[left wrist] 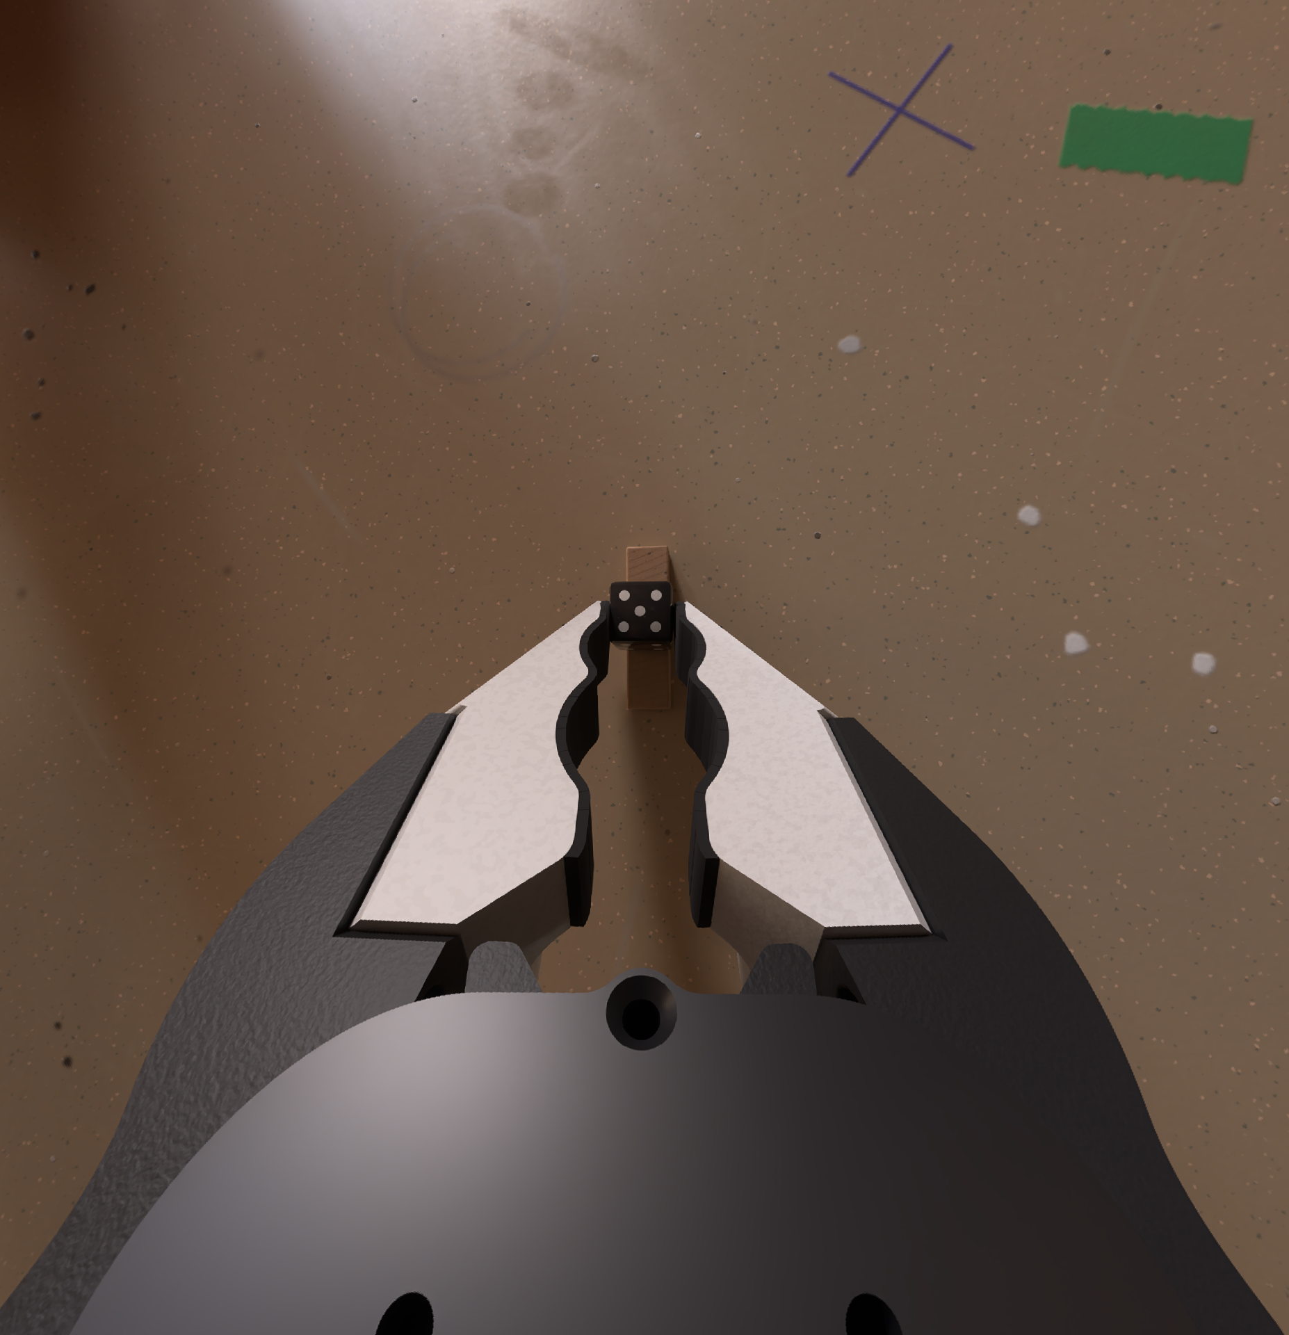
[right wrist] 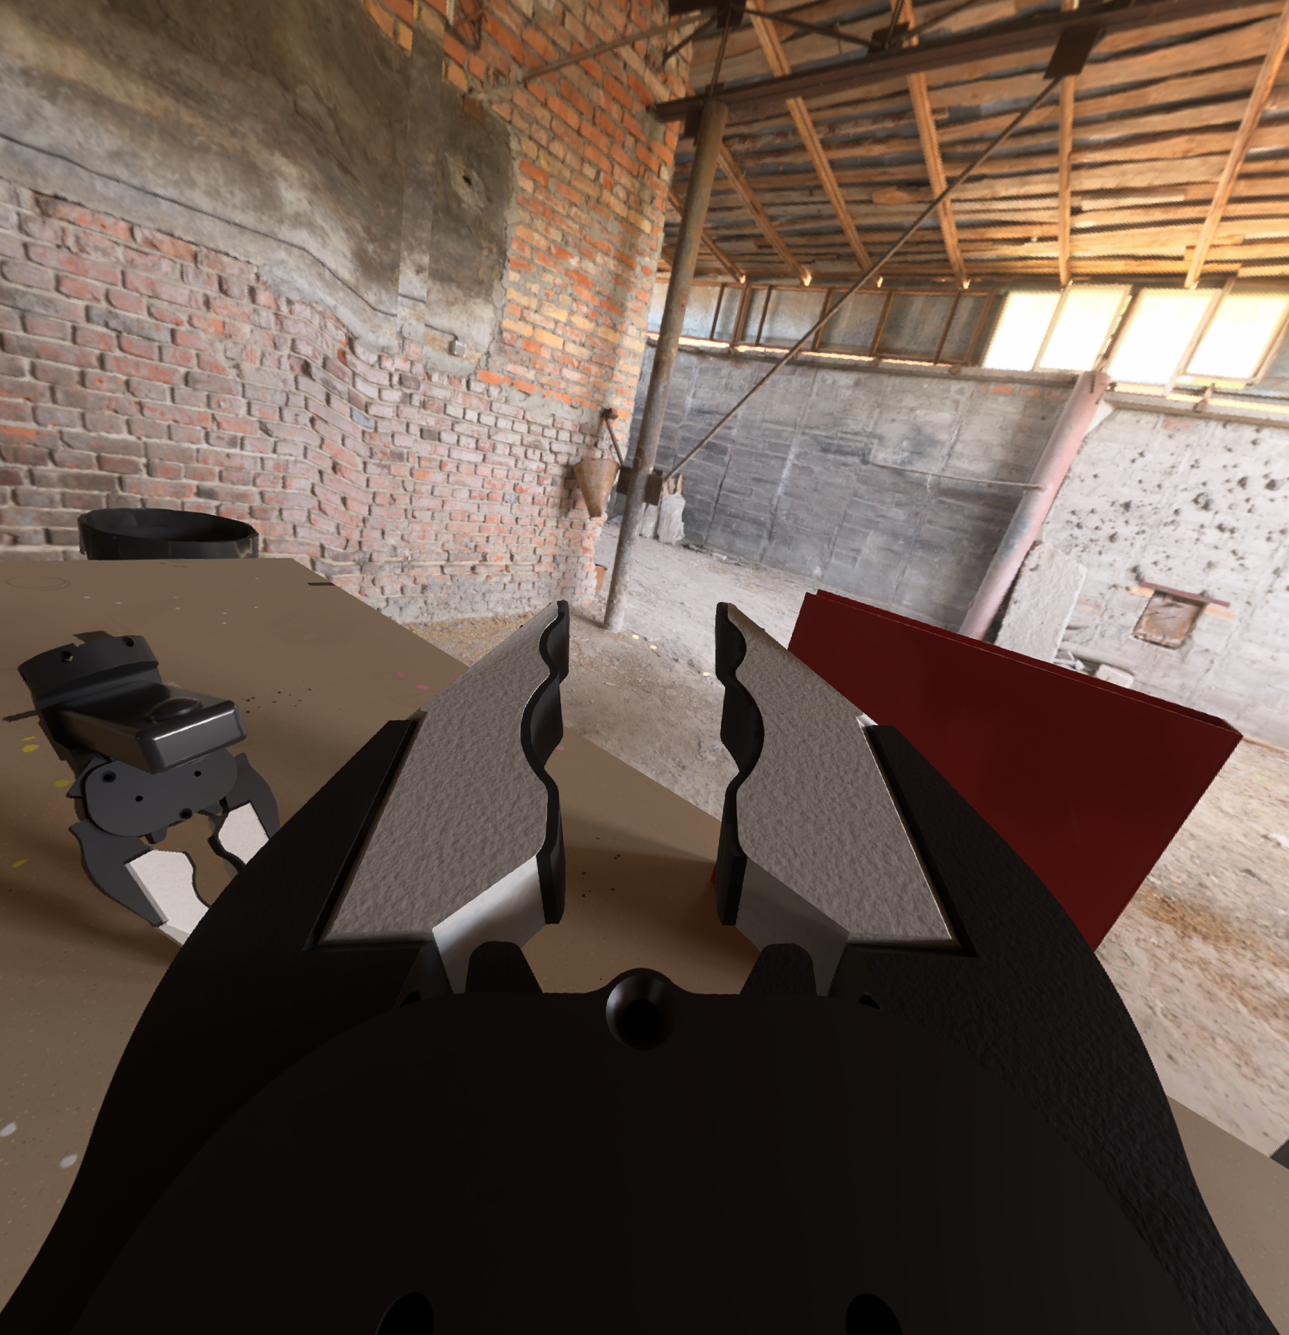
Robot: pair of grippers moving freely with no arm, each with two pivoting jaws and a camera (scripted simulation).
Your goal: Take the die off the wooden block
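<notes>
Gripping check, near to far. Left gripper (left wrist: 641, 620) pointed down at the table (left wrist: 266, 650), jaws pinching the die (left wrist: 641, 611) at the very tips, one fingertip on each side face. Die was black with white pips, five-pip face up. It sat over the wooden block (left wrist: 649, 683), which lay flat on the table running away from the camera, ends showing in front of and behind the die. Couldn't tell whether the die was resting on the block or already a hair above it.

My read of the step: lift-off. To do it well:
- pull straight up, no sideways drag, so the block stays put
- hold the squeeze steady; the tip grip is shallow, so a twist could pop the die out
- clear the block fully before translating

Farther out on the table: pale chips, a drawn cross (left wrist: 900, 110), a green patch (left wrist: 1157, 144).

Right gripper (right wrist: 641, 650) was idle, jaws spread with nothing between them, aimed past the table edge. A red panel (right wrist: 1024, 780) stood beyond it, a dark bin (right wrist: 166, 534) behind the far table edge, a brick wall (right wrist: 266, 397) at the back.

Counts: 1 die, 1 block, 2 grippers, 4 pale chips, 1 cross, 1 green patch, 1 red panel, 1 bin.
</notes>
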